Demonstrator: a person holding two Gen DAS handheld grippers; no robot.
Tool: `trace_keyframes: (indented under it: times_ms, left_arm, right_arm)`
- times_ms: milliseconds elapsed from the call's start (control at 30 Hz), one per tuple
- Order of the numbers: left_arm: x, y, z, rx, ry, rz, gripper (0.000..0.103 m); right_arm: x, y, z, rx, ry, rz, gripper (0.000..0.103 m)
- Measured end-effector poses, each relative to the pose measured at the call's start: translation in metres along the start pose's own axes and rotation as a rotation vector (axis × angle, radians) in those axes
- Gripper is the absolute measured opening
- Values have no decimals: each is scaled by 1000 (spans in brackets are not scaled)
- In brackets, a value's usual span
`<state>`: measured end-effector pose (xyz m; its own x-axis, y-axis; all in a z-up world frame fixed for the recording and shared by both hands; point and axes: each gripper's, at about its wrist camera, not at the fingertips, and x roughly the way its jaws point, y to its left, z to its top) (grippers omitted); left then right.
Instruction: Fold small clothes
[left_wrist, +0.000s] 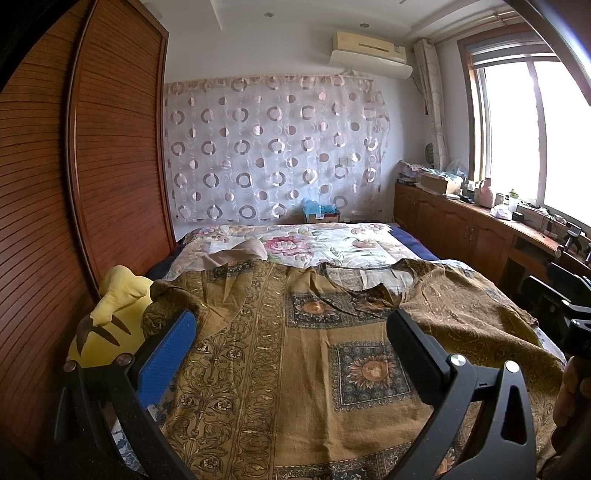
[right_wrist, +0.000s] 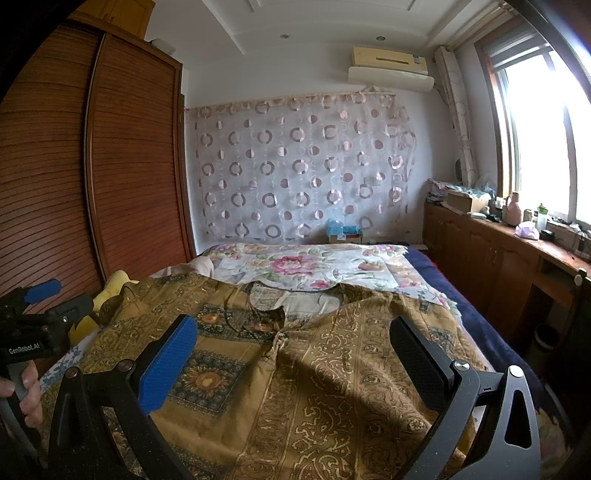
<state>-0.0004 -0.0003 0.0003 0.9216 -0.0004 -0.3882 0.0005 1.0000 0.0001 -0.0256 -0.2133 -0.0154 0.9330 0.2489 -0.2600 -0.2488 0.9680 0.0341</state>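
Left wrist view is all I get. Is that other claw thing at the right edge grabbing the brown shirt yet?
Observer: No. The right gripper is wide open over the brown shirt, clamping nothing.
Operator: Who is holding the claw I look through?
Observer: A hand is wrapped around the handle of the left gripper.
Operator: Any writing on it?
Observer: Yes, its black body reads GenRobot.AI.

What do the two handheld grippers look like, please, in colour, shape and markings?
Both match: the left gripper and right gripper have black angular frames with silver pivot bolts, one finger faced with a blue ribbed pad, the other with a black textured pad. The left gripper's body reads "GenRobot.AI" in white.
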Motion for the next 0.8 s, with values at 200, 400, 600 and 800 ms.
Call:
trace_keyframes:
  times_ms: [200, 400, 600, 800]
  left_arm:
    - [0, 0, 0, 1, -2, 2, 103]
    - [0, 0, 0, 1, -3, 2, 103]
    - [-1, 0, 0, 1, -5, 2, 103]
    - [-1, 0, 0, 1, -5, 1, 103]
  right_arm:
    - [-1, 0, 0, 0, -1, -3, 103]
    - [-1, 0, 0, -2, -2, -6, 103]
    - [-2, 1, 0, -3, -2, -7, 103]
    - [-2, 2, 0, -3, -1, -6, 103]
